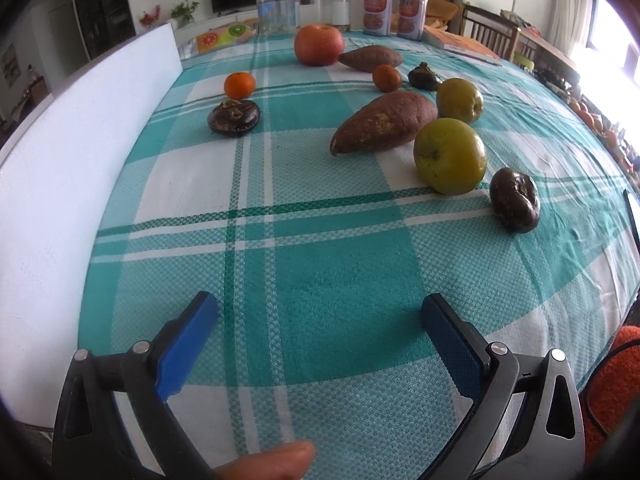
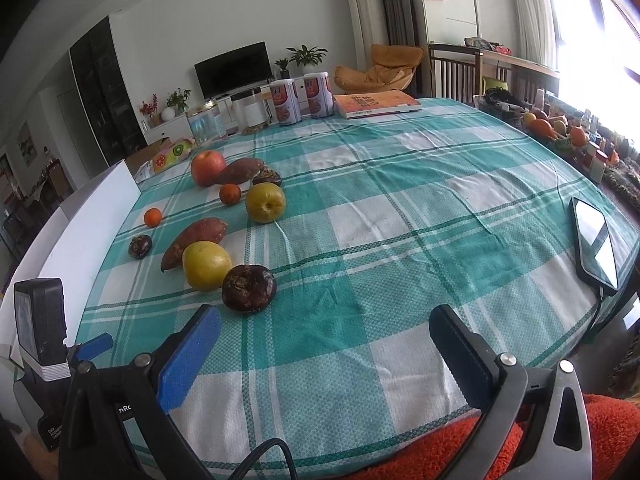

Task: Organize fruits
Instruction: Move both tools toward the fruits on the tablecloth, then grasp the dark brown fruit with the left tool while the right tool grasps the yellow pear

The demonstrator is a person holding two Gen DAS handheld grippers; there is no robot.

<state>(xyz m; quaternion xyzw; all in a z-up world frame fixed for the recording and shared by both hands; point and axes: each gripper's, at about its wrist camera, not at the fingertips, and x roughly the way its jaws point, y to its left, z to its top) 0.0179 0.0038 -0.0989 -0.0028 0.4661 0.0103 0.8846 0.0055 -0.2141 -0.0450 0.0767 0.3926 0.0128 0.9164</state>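
Since nothing has been gathered yet, the produce lies scattered over the left half of the desk (image 2: 400, 208), each piece loose on the checked cloth and none grouped by kind.

Going left to right in the right wrist view: a white board (image 2: 80, 232) stands along the left edge. Beside it sit a small dark water chestnut (image 2: 140, 247) and a small orange (image 2: 153, 217). Next comes a long sweet potato (image 2: 195, 242), touching or nearly touching a yellow-green pear (image 2: 207, 265) in front of it. A larger dark chestnut (image 2: 249, 288) lies just beside that pear, nearest the claws. Farther back a red apple (image 2: 207, 167) rests against a second sweet potato (image 2: 240, 171), with another orange (image 2: 230, 194), a second pear (image 2: 265, 202) and a third chestnut (image 2: 267, 177) close by. Far right, a phone (image 2: 595, 246) lies well apart, on its cable.

The left claw (image 1: 319, 314) hangs low over bare cloth, jaws spread wide and holding nothing. The right claw (image 2: 325, 326) is likewise wide apart and empty, its line pointing just right of the nearest chestnut. Both look set for a first pick, and that chestnut seems the likeliest start.

Round fruit may roll when nudged, so a centred grip would be wise.
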